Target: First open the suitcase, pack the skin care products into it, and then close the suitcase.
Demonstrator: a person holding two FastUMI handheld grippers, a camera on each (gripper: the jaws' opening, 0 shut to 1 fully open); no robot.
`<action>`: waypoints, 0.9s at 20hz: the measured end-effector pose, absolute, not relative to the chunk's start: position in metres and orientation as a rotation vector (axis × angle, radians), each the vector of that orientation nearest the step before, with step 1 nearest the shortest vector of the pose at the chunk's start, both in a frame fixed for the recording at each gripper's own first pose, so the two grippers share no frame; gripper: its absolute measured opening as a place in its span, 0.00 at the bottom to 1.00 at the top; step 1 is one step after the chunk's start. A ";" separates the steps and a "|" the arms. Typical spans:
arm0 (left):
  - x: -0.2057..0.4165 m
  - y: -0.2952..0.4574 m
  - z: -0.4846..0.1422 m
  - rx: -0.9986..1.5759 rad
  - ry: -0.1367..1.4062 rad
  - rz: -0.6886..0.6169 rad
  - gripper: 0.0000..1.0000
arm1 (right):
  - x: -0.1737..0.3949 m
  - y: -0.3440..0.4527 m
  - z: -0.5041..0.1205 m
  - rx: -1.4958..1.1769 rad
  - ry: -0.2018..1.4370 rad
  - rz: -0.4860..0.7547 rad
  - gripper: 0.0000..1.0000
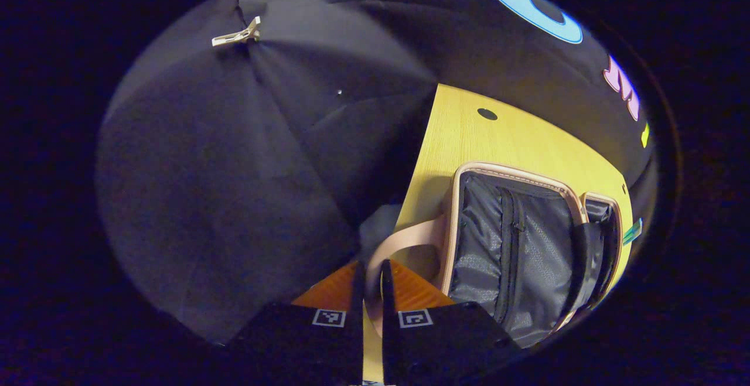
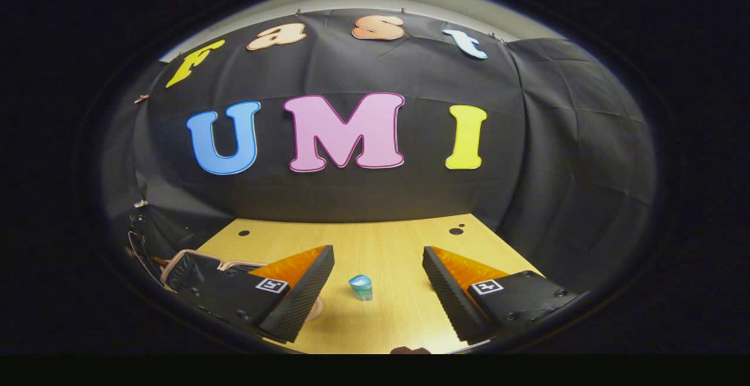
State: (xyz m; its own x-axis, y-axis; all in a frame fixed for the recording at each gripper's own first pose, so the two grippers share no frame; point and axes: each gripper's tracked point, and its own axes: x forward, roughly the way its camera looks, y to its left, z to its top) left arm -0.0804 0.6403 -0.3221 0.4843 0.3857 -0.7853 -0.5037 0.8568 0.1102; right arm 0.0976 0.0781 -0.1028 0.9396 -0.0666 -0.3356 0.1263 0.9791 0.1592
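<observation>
Pale pink trim is edging the suitcase [image 1: 515, 245], which is lying open on the wooden surface [image 1: 469, 140], its grey fabric lining and zipped divider facing up. So the opening step looks done, while packing and closing are still waiting.

The left hand-held gripper [image 1: 370, 272] is pinching the suitcase's pink handle [image 1: 404, 242], its fingers nearly together with the strap running between them. The right hand-held gripper [image 2: 378, 263] is hanging wide open above the surface, gripping nothing, with a small blue-capped skin care bottle [image 2: 361, 287] standing upright on the surface between its fingers and apart from both. That bottle is sitting well apart from the suitcase, not yet packed.

Counting: one suitcase, one skin care bottle in sight, two hand-held grippers. Whether more products are waiting elsewhere, I cannot tell.
</observation>
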 end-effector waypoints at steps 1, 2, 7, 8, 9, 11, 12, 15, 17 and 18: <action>-0.081 0.641 -0.322 -0.120 0.916 0.542 0.19 | 0.096 0.080 -0.105 0.188 0.339 -0.101 0.96; -0.082 0.645 -0.318 -0.096 0.897 0.571 0.20 | 0.095 0.081 -0.106 0.197 0.342 -0.104 0.97; -0.059 0.619 -0.191 0.111 0.496 0.627 0.86 | 0.087 0.071 -0.100 0.179 0.317 -0.126 0.96; -0.059 0.605 -0.170 0.138 0.460 0.623 0.90 | 0.085 0.071 -0.101 0.173 0.314 -0.124 0.96; -0.060 0.589 -0.154 0.157 0.428 0.625 0.90 | 0.082 0.070 -0.101 0.172 0.311 -0.122 0.96; -0.051 0.534 -0.122 0.163 0.356 0.550 0.92 | 0.078 0.069 -0.104 0.176 0.310 -0.121 0.96; -0.043 0.506 -0.112 0.163 0.327 0.500 0.92 | 0.075 0.068 -0.105 0.179 0.309 -0.119 0.97; -0.023 0.428 -0.095 0.163 0.250 0.426 0.93 | 0.065 0.064 -0.109 0.180 0.306 -0.113 0.97; -0.014 0.383 -0.084 0.133 0.216 0.419 0.98 | 0.059 0.057 -0.111 0.165 0.303 -0.109 0.97; -0.004 0.355 -0.082 0.109 0.189 0.374 0.97 | 0.057 0.053 -0.111 0.150 0.299 -0.107 0.97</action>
